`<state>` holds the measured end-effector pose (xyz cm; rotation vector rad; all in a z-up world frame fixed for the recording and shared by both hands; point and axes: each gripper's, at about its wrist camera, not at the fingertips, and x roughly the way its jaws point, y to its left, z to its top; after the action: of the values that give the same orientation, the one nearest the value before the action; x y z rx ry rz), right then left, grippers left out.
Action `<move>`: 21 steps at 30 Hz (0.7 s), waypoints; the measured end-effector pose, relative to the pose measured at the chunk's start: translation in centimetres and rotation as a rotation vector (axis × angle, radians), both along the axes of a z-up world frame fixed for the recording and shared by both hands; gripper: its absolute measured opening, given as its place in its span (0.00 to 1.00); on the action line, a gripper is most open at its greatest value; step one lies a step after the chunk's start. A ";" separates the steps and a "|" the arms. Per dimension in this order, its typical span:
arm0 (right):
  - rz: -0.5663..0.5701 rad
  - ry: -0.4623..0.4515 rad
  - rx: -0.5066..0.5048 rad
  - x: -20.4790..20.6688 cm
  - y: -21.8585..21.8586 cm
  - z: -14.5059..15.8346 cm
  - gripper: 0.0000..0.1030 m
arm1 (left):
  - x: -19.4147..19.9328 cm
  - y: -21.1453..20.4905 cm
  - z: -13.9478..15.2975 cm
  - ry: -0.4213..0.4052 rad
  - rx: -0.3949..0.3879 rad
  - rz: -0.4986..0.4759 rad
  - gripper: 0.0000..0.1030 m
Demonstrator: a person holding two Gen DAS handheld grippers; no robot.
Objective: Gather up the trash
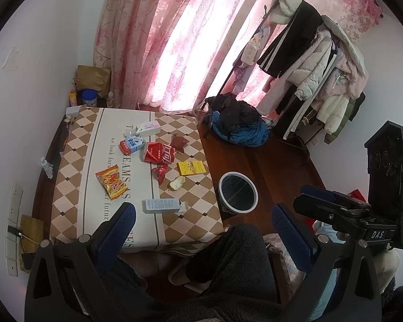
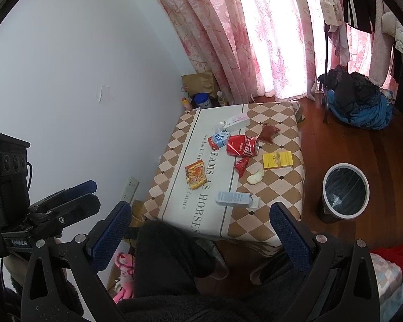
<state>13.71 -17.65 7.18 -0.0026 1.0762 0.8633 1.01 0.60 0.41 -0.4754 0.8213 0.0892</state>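
Black-lined, the round white-rimmed trash bin is seen on the wooden floor at centre right, its contents unclear. Litter, including a crushed red can, is spread on the checked bench. Both left tongs and right tongs are held open, empty. A pink toy is shown only by the right view.

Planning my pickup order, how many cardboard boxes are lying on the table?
3. A yellow flat cardboard box near the right edge, a pale blue long carton at the near side, and a white long box at the far side. Others may hide under wrappers.
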 end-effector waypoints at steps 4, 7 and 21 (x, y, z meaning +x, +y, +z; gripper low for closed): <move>0.000 -0.001 0.001 0.0 0.0 0.0 1.00 | 0.0 0.0 0.0 0.000 0.001 -0.001 1.00; 0.001 -0.002 0.001 0.1 0.2 0.1 1.00 | 0.0 0.0 -0.1 0.000 0.000 0.000 1.00; -0.001 -0.007 0.005 0.1 0.3 0.2 1.00 | 0.2 -0.2 0.1 0.001 -0.002 0.002 1.00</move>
<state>13.82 -17.35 7.38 -0.0012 1.0674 0.8646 1.17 0.39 0.46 -0.4778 0.8223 0.0911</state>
